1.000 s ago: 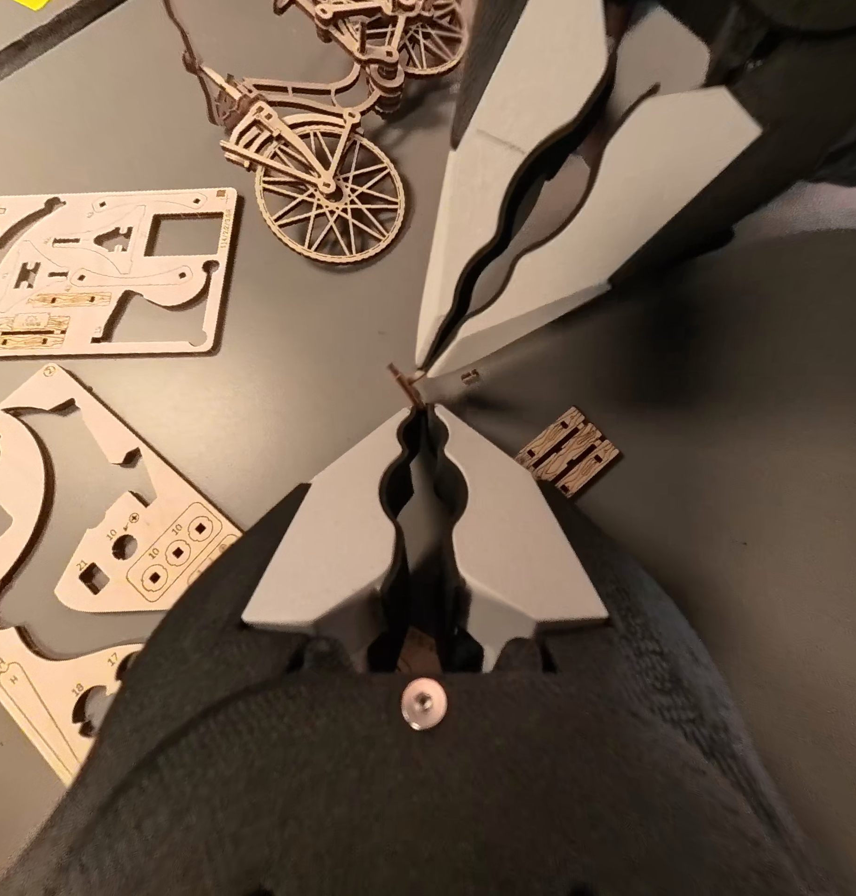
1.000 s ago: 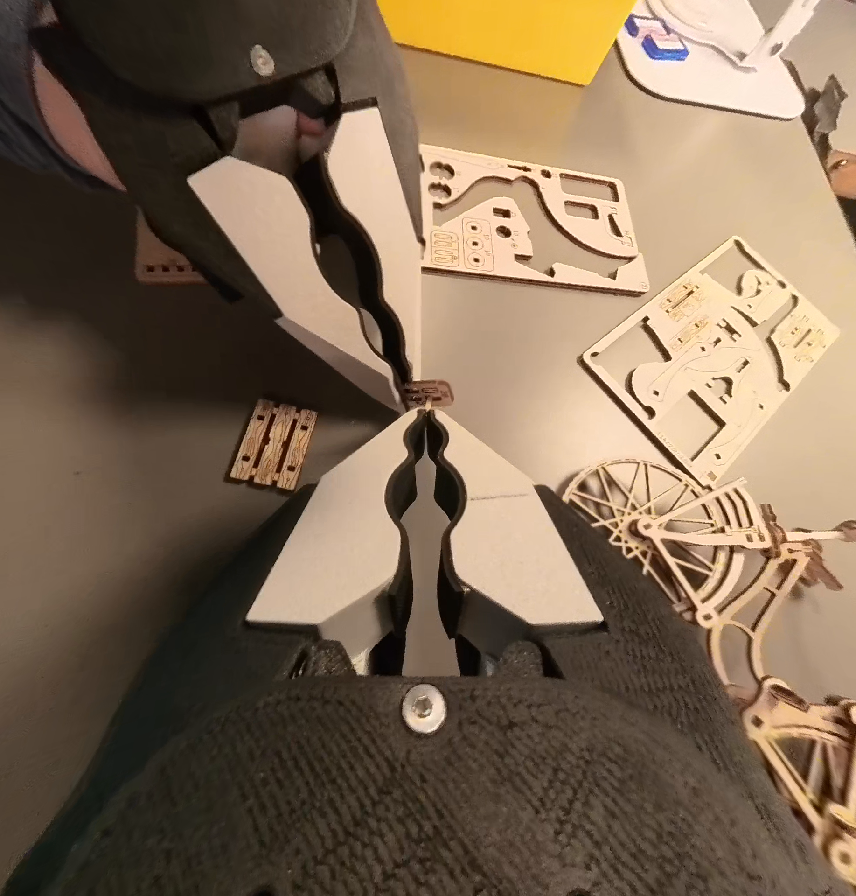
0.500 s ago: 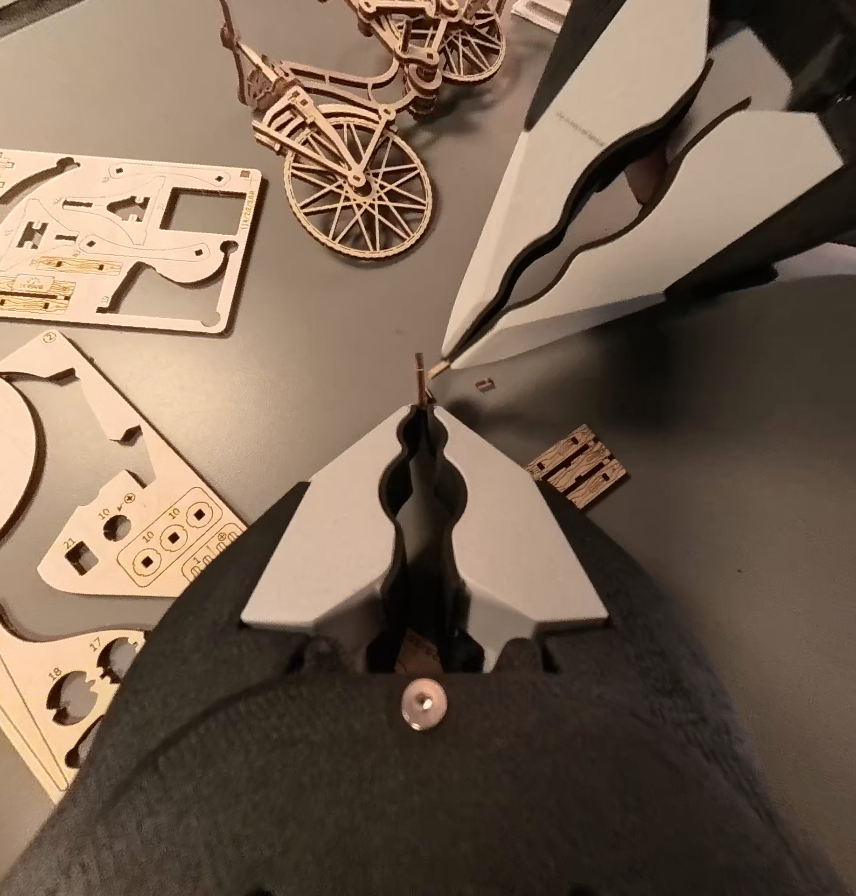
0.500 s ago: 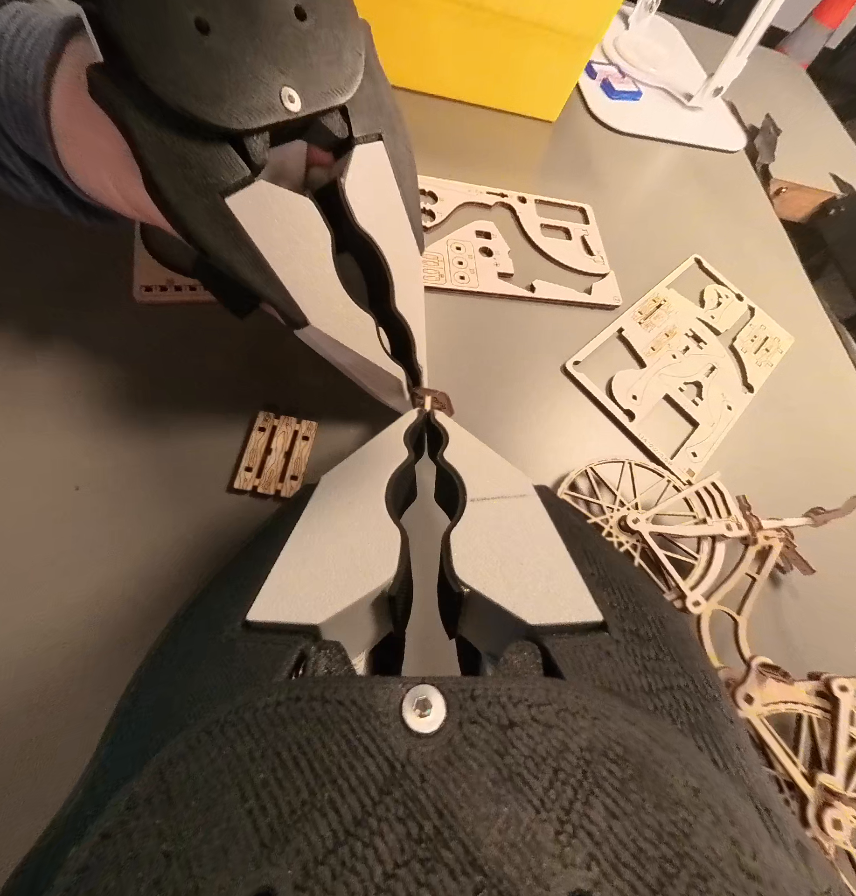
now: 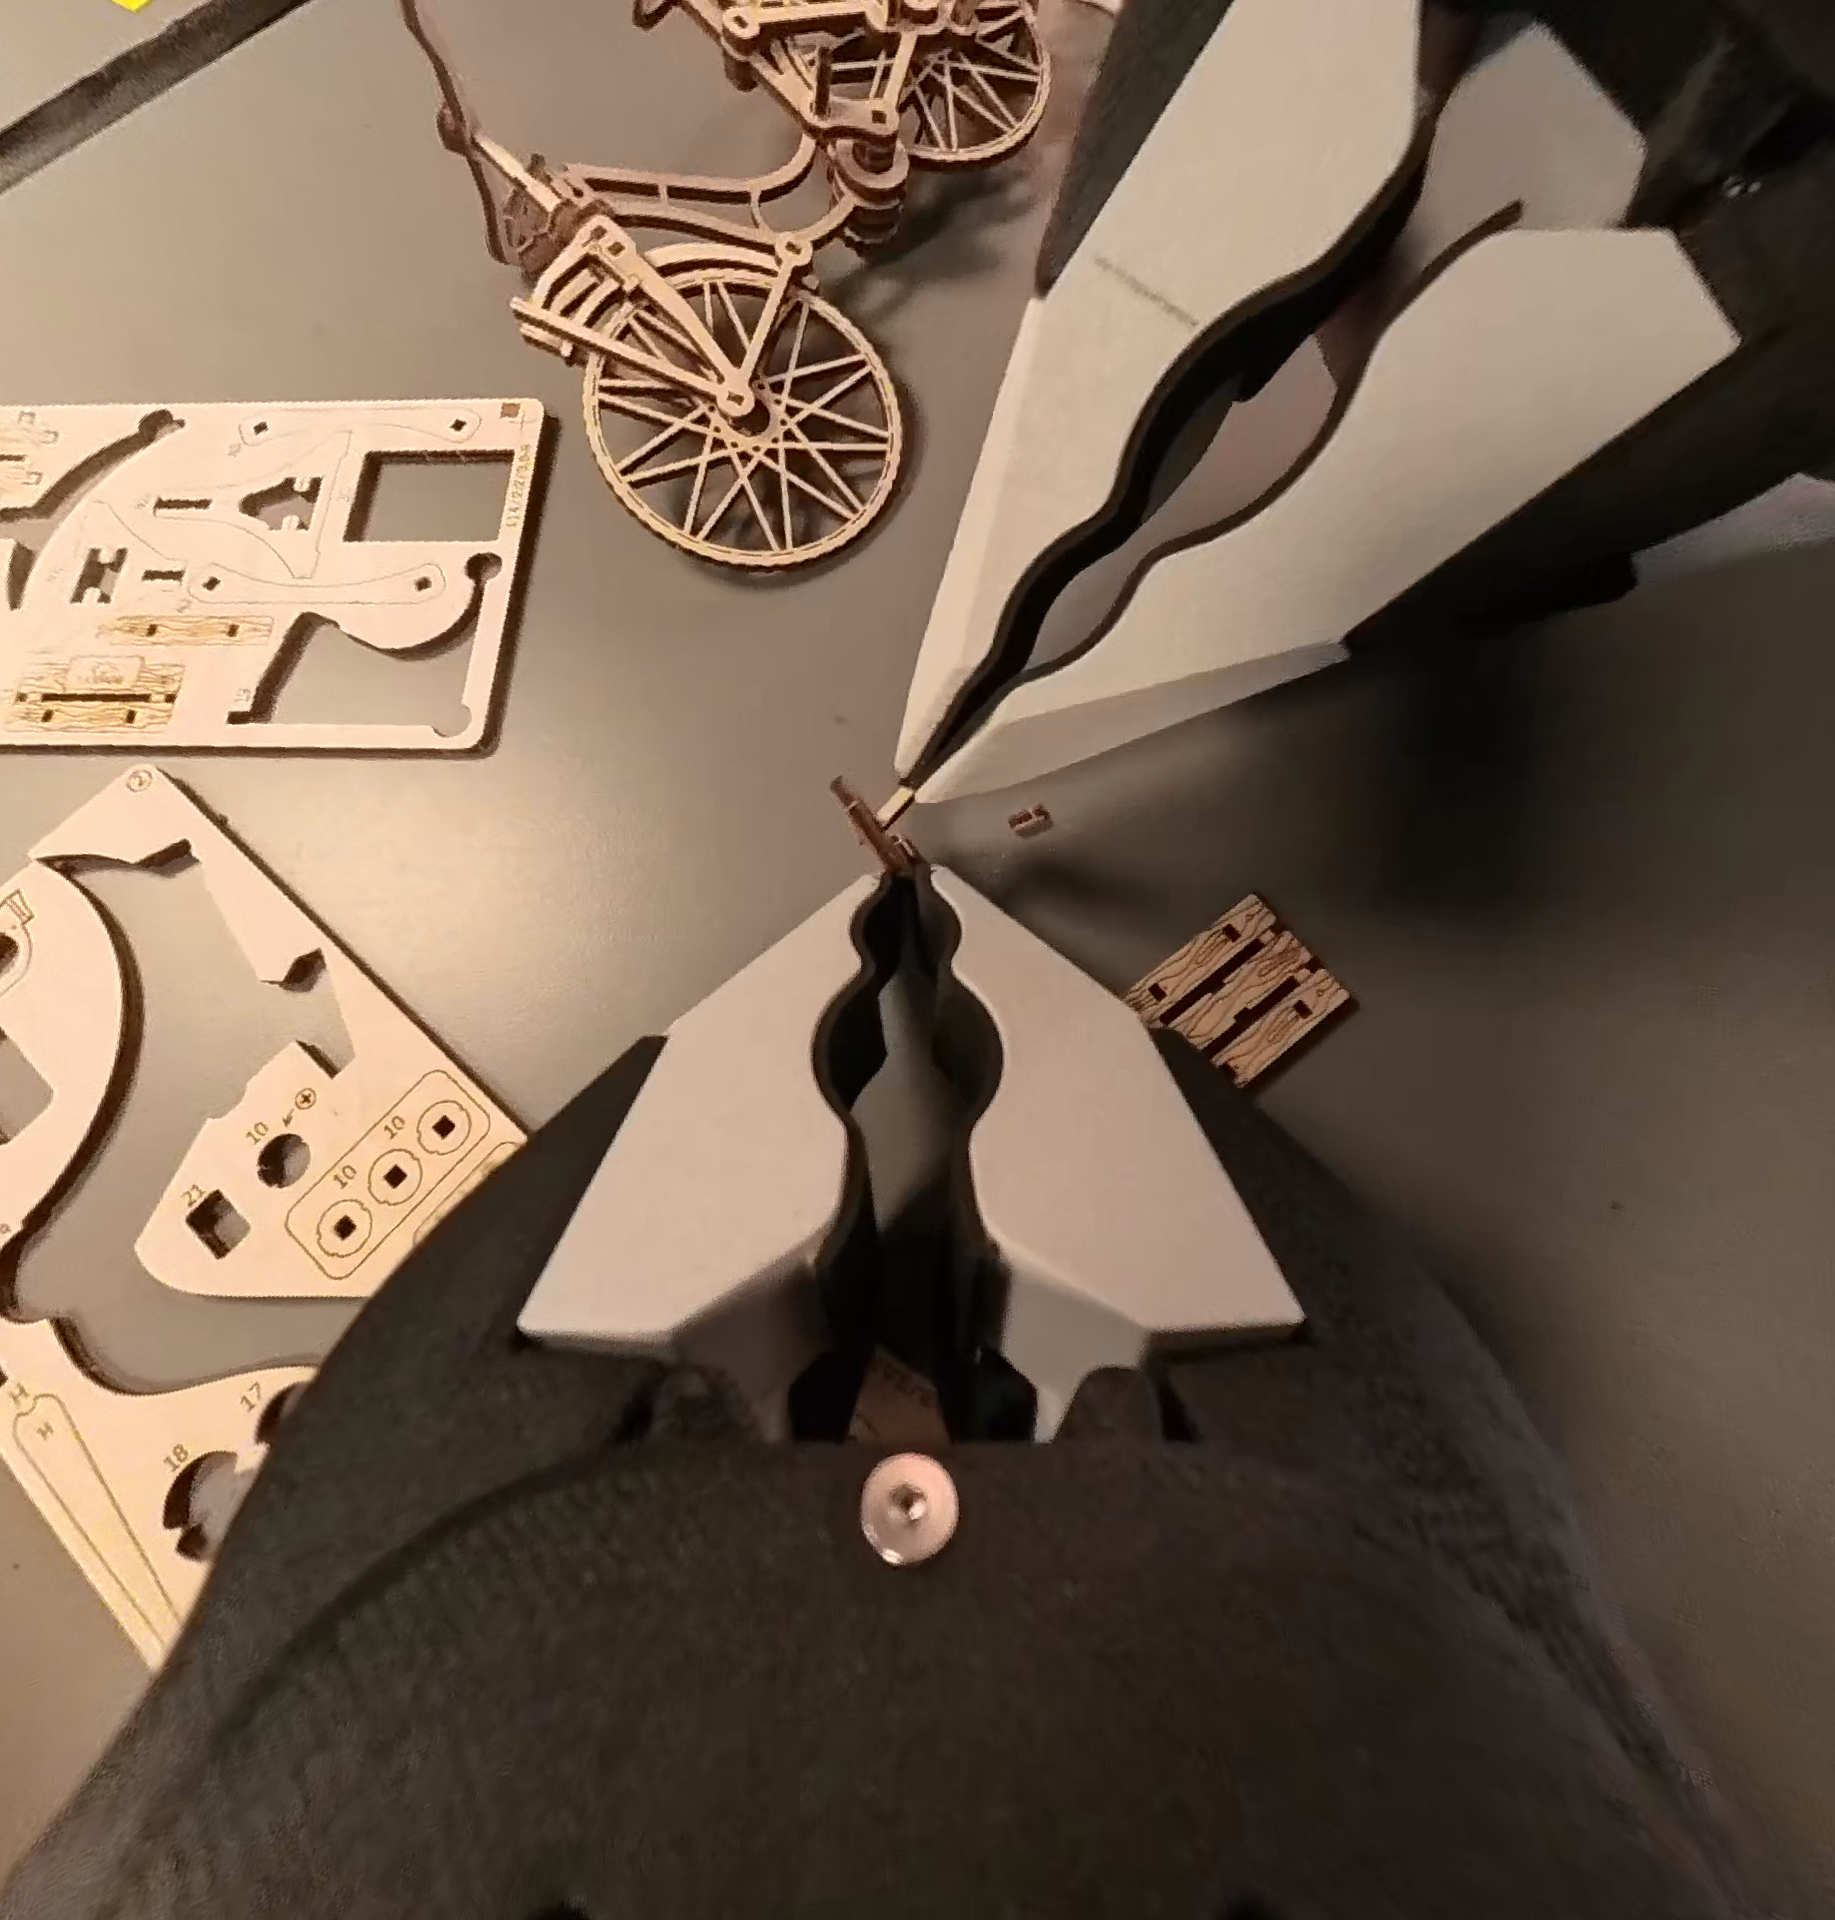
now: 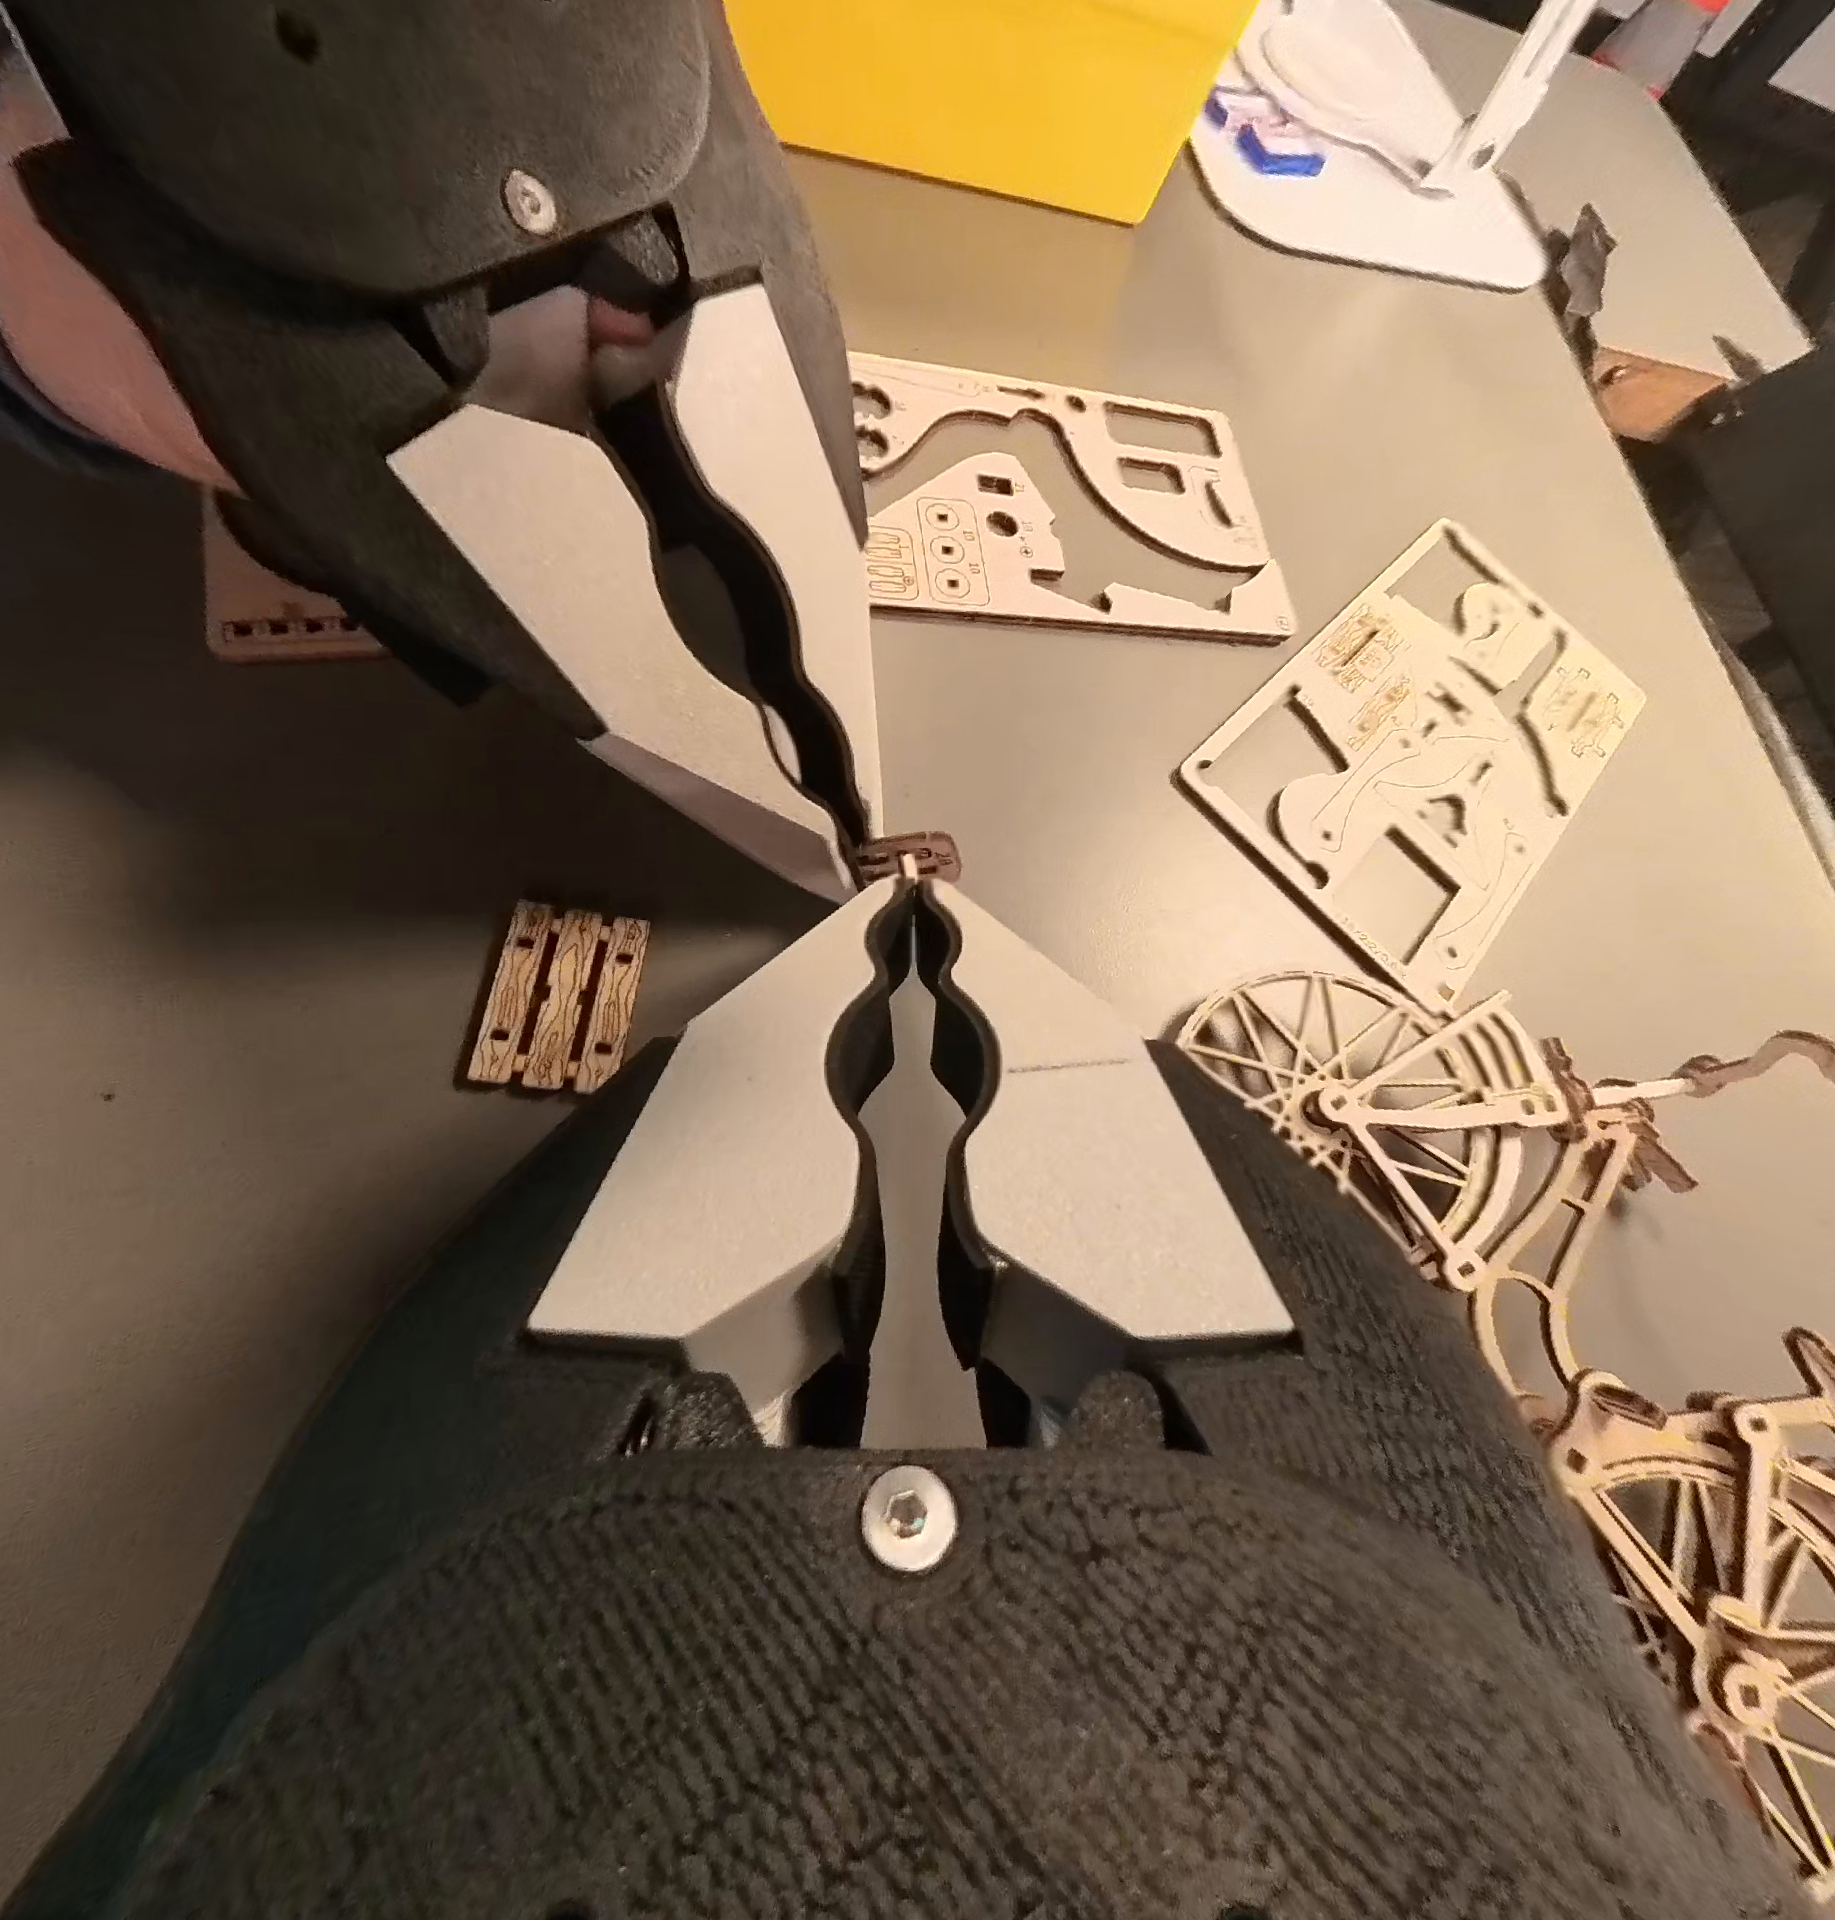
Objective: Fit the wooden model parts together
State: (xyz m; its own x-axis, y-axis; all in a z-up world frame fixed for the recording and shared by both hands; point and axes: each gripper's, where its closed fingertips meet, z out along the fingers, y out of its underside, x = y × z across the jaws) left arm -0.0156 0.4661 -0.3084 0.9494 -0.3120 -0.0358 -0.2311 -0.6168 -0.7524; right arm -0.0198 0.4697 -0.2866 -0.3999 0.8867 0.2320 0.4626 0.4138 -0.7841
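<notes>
My left gripper [image 5: 900, 875] is shut on a small dark wooden part [image 5: 871, 826] that sticks out past its tips. My right gripper [image 5: 911, 795] comes in from the upper right, shut on a thin pale wooden peg [image 5: 897, 808] whose end meets the dark part. In the right wrist view my right gripper [image 6: 911, 894] holds the peg [image 6: 908, 869] against the dark part [image 6: 911, 854], which the left gripper [image 6: 859, 864] holds from the upper left. Both grippers are tip to tip a little above the grey table.
A small slatted wooden panel [image 5: 1240, 987] and a tiny loose piece [image 5: 1030, 821] lie by the grippers. A wooden bicycle model [image 5: 747, 436] and cut-out part sheets [image 5: 238, 571] [image 5: 165, 1143] lie to the left. A yellow box [image 6: 986, 94] and a white stand base [image 6: 1391, 187] stand at the far edge.
Both grippers stay shut and tip to tip. The dark part in the left gripper has turned from edge-on to tilted left, and the peg's end is against it again.
</notes>
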